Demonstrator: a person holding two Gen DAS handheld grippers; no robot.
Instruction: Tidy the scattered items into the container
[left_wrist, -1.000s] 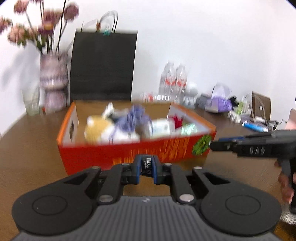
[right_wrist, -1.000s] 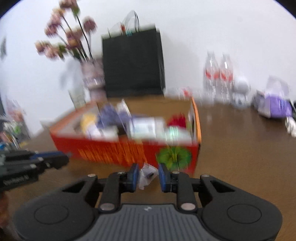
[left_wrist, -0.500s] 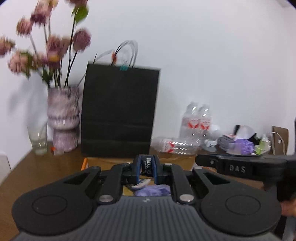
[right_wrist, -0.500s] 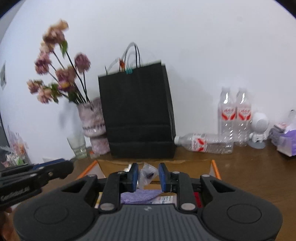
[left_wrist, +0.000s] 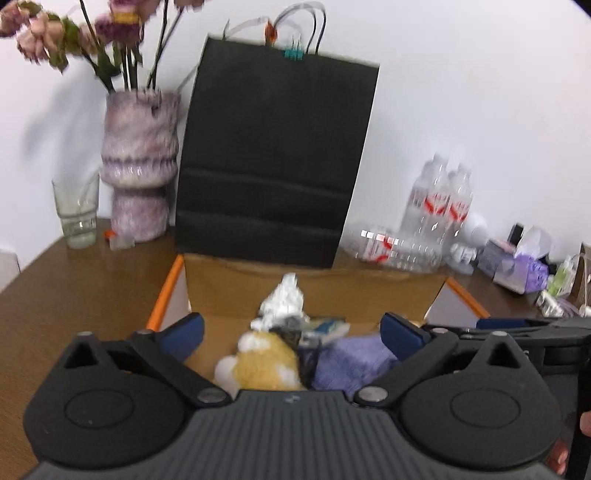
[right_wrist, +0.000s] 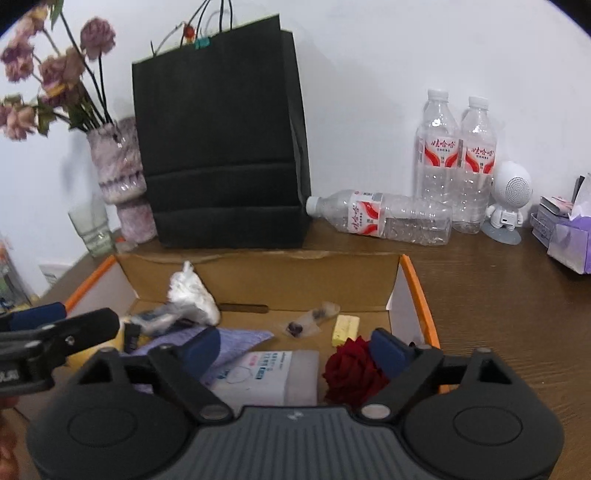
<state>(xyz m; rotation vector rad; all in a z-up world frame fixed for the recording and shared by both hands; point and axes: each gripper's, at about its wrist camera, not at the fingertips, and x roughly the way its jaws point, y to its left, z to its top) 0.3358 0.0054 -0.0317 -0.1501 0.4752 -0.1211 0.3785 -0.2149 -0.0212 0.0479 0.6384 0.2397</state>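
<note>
The orange-rimmed cardboard box (right_wrist: 415, 288) (left_wrist: 166, 295) lies open below both grippers. In it are a red rose (right_wrist: 351, 369), a white packet (right_wrist: 262, 373), a purple cloth (right_wrist: 240, 338), a yellow bar (right_wrist: 345, 325), a small clear bag (right_wrist: 306, 321) and a white crumpled bag (right_wrist: 190, 291). The left wrist view shows a yellow plush (left_wrist: 266, 363) and the purple cloth (left_wrist: 351, 363). My left gripper (left_wrist: 291, 334) is open and empty over the box. My right gripper (right_wrist: 295, 345) is open and empty over the box.
A black paper bag (right_wrist: 221, 147) stands right behind the box. A vase of dried flowers (right_wrist: 118, 173) and a glass (right_wrist: 90, 229) are at the back left. Water bottles (right_wrist: 454, 158), one lying down (right_wrist: 380, 218), a white robot figure (right_wrist: 508, 199) and a tissue box (right_wrist: 569, 236) are on the right.
Both grippers have gone from shut to open over the box. The small clear bag held by the right gripper now lies in the box. The views have tilted down onto the contents.
</note>
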